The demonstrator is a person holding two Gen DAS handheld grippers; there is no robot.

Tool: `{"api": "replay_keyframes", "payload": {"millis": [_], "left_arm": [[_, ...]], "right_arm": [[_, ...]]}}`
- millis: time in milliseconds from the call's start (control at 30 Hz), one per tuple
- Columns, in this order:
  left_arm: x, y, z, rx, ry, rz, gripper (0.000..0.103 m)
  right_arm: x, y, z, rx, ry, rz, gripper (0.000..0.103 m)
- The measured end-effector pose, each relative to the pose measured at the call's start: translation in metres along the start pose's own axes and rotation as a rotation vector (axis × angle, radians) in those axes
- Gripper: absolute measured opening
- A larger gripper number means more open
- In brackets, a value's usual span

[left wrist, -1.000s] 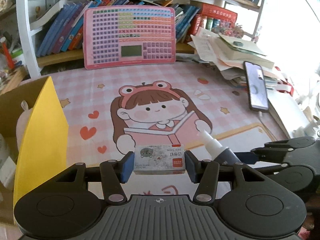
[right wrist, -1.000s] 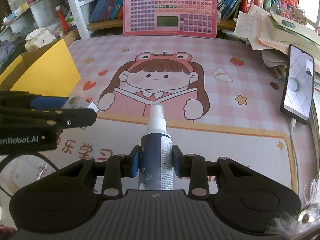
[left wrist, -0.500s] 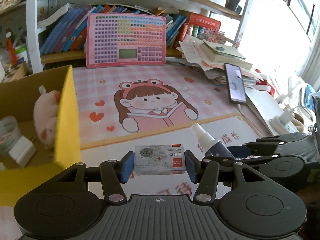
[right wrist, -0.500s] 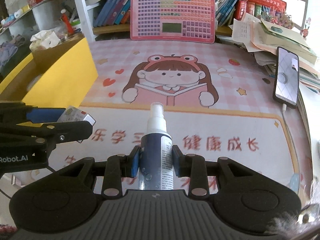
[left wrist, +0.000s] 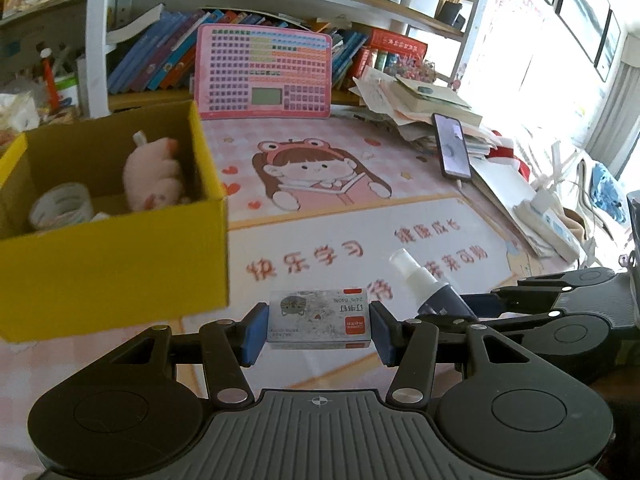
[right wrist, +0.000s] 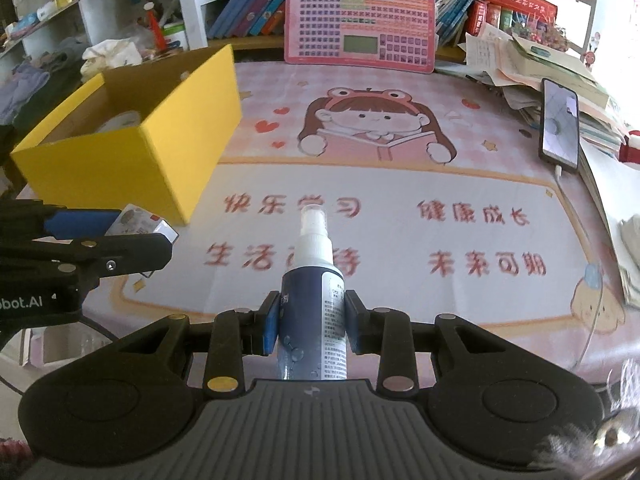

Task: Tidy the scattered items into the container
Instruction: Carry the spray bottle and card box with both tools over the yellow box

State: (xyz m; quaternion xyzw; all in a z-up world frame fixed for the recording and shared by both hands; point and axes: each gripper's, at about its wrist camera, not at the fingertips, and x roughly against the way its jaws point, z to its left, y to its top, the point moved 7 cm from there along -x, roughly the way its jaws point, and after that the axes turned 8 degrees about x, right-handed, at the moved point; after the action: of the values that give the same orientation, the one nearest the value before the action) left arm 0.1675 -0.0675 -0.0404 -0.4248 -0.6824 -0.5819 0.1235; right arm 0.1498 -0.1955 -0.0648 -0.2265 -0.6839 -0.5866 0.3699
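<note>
My left gripper (left wrist: 318,330) is shut on a small grey staple box (left wrist: 318,318) with a red label, held above the pink desk mat. The right gripper (right wrist: 312,324) is shut on a dark blue spray bottle (right wrist: 314,312) with a white nozzle; the bottle's nozzle (left wrist: 412,270) also shows in the left wrist view. A yellow cardboard box (left wrist: 120,256) stands at the left, holding a pink plush toy (left wrist: 154,178) and a tape roll (left wrist: 60,204). In the right wrist view the yellow box (right wrist: 132,156) sits ahead and left, with my left gripper (right wrist: 138,226) and its staple box just in front of it.
A pink keyboard toy (left wrist: 264,74) leans against the bookshelf at the back. A phone (left wrist: 452,146) lies on a pile of papers and books (left wrist: 420,100) at the right. The printed desk mat (right wrist: 400,184) spreads between box and papers.
Both grippers have pulled back toward the near edge of the mat with their loads. The yellow box's inside, with plush toy and tape roll, has come into the left wrist view.
</note>
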Motion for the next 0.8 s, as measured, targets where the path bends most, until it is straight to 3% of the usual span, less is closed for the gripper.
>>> {"api": "replay_keyframes", "payload": {"millis": [267, 800], "left_arm": [[0.031, -0.026, 0.020, 0.016, 0.011, 0.015, 0.052], [0.070, -0.049, 0.058, 0.105, 0.083, -0.011, 0.052]], "right_arm": [[0.017, -0.018, 0.035, 0.015, 0.016, 0.003, 0.031], [0.029, -0.019, 0.097, 0.155, 0.109, -0.007, 0.031]]}}
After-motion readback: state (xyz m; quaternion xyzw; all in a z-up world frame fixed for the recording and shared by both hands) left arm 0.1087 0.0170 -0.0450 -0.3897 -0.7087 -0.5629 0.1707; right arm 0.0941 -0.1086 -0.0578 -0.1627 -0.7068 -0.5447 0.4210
